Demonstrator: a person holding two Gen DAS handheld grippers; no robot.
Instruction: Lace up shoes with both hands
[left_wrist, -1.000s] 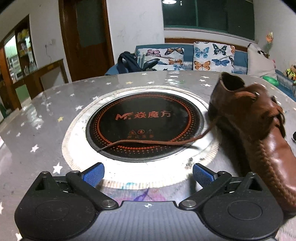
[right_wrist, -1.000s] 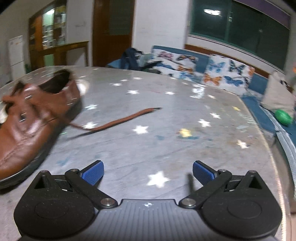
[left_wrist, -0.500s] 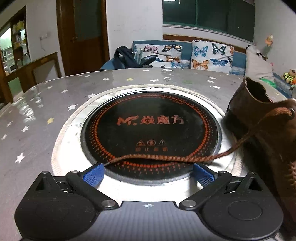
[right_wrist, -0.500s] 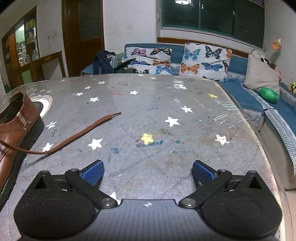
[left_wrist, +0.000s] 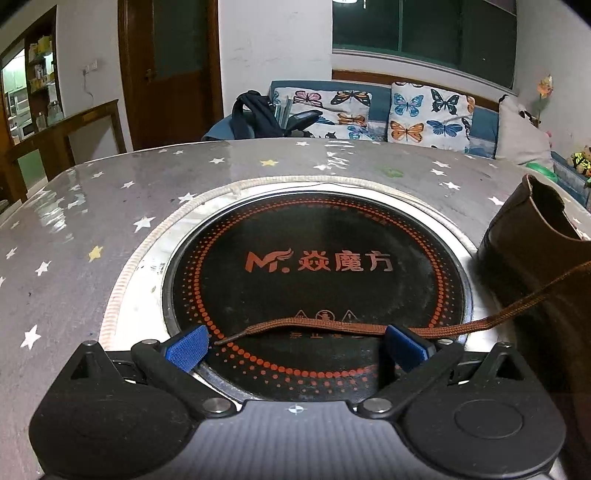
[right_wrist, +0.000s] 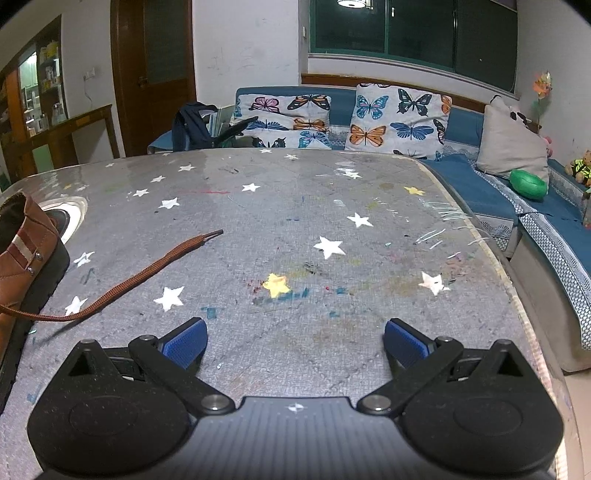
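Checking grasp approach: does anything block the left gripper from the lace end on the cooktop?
Nothing visible does. The lace end lies loose on the black cooktop, between the open left gripper pads.

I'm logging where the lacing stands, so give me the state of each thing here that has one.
left hand-held gripper: open, straddling a lace end, not gripping it
right hand-held gripper: open, empty, over bare table
left lace end: loose, lying across the cooktop
right lace end: loose, lying on the table
shoe: upright, untied
cooktop: no glow visible
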